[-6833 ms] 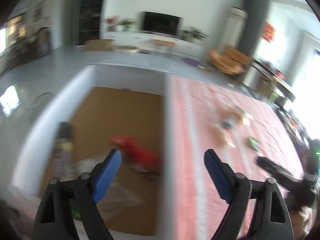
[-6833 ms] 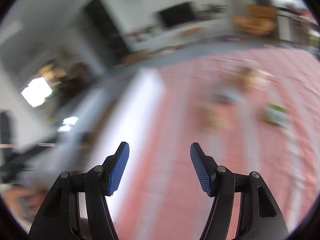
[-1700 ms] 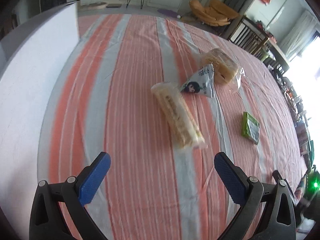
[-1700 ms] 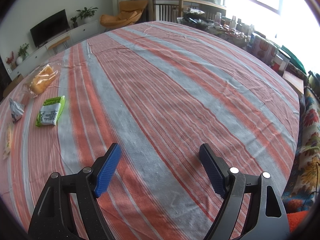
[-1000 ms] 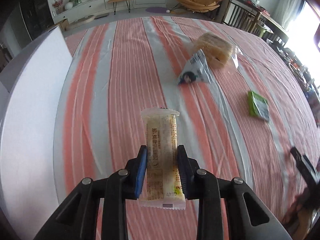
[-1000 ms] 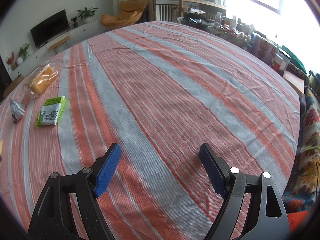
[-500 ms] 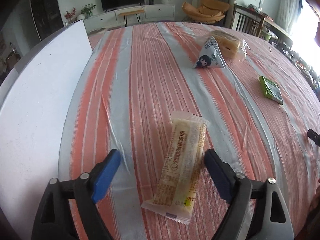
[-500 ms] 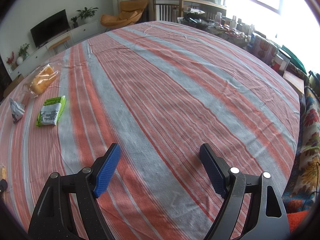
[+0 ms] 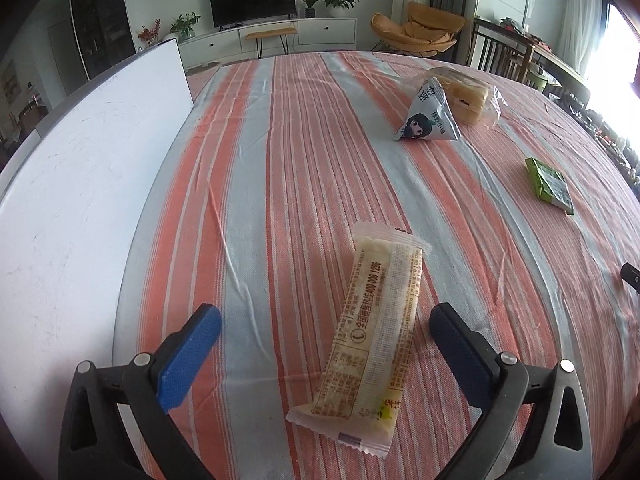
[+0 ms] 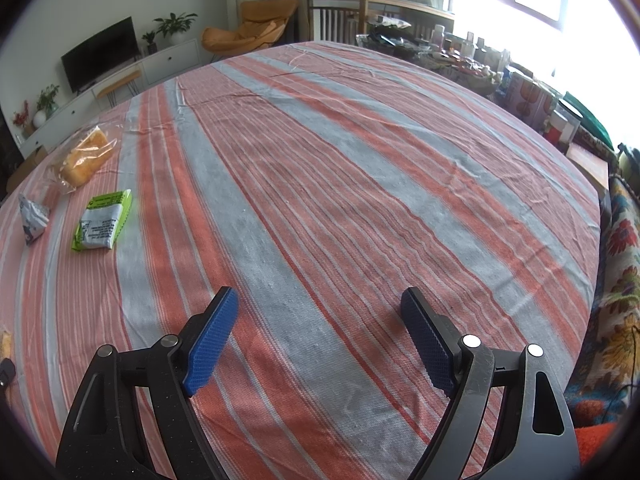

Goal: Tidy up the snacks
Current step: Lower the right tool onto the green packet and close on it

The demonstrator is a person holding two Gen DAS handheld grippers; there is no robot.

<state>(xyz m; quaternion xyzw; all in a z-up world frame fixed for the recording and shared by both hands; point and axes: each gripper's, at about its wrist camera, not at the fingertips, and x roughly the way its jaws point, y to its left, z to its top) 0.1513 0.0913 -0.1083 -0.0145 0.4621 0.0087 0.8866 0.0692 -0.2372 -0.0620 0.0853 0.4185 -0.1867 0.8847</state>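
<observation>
Released a moment ago, the bar (image 9: 374, 332) that the left claw (image 9: 324, 328) clenched a second earlier now lies flat on the striped tabletop (image 9: 280, 168). That claw's jaws have just been opening and stand wide; the bar lies between them, nearer the right pad, touching neither, its far end tilted rightward.

At the tabletop's left edge stands a white box (image 9: 80, 184); only its outer wall shows, so what it holds cannot be told.

Well beyond the bar lies a bagged bread (image 9: 472, 94), with a triangular pouch (image 9: 426, 116) just in front of it, touching or nearly so. A green packet (image 9: 550, 186) lies to the right, apart from both.

The right claw (image 10: 320, 336) is released too, jaws wide over bare cloth with nothing between them, well apart from the snacks at its far left.
</observation>
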